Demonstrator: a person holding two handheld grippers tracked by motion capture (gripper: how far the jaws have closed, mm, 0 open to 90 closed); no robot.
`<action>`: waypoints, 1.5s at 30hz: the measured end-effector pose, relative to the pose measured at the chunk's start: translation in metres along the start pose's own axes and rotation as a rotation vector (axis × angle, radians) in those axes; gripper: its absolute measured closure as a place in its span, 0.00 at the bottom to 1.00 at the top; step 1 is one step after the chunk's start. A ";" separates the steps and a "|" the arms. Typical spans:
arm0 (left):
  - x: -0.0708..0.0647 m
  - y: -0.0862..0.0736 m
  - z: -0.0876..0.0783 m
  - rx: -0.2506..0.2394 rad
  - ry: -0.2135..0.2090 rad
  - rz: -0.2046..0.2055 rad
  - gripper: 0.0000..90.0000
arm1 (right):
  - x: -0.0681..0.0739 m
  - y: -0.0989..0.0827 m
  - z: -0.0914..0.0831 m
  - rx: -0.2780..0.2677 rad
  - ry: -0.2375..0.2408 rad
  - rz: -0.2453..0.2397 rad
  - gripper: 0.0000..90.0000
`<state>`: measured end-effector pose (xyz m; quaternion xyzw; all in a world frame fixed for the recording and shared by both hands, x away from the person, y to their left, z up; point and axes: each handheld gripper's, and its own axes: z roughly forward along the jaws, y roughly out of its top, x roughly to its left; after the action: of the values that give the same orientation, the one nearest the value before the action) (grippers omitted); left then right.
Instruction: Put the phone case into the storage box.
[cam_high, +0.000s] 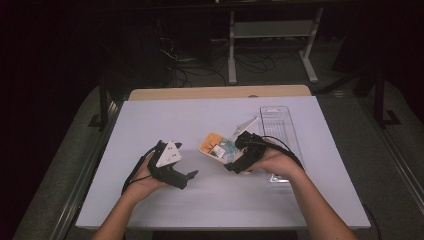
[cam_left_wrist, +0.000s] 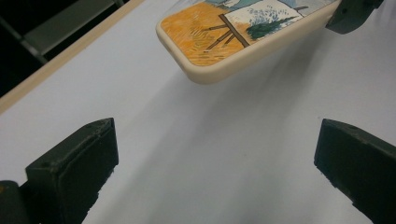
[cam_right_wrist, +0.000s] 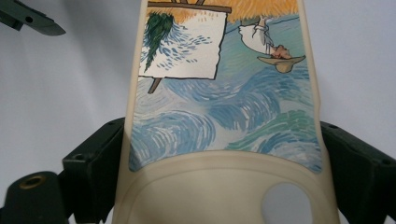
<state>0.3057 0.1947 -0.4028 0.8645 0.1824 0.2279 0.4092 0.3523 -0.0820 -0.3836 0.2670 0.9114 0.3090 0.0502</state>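
Observation:
A cream phone case (cam_high: 216, 146) with a painted picture in orange, blue and white is held near the middle of the white table (cam_high: 165, 117). My right gripper (cam_high: 234, 153) is shut on it; in the right gripper view both black jaws press the long sides of the case (cam_right_wrist: 224, 116) near its camera hole. In the left gripper view the case (cam_left_wrist: 233, 37) hangs tilted a little above the table, casting a shadow. My left gripper (cam_high: 185, 161) is open to the left of the case, its fingers (cam_left_wrist: 74, 163) wide apart with nothing between them.
A clear plastic tray (cam_high: 278, 127) lies on the table's right side, just behind the right hand. A thin pale piece (cam_high: 246, 123) leans beside it. The table's wooden far edge (cam_high: 220, 92) faces a floor with cables and a metal stand.

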 end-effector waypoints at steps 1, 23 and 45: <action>-0.001 0.000 0.000 0.002 0.002 0.001 0.00 | 0.000 0.000 0.000 0.000 0.000 0.002 0.11; -0.018 -0.002 0.007 0.062 0.075 0.221 0.00 | 0.003 0.000 0.006 0.009 0.003 -0.015 0.11; -0.032 0.000 0.010 0.053 0.186 0.396 0.00 | 0.003 0.000 0.006 0.007 -0.003 -0.025 0.11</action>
<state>0.2847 0.1727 -0.4162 0.8693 0.0520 0.3774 0.3149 0.3514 -0.0775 -0.3885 0.2564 0.9157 0.3045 0.0546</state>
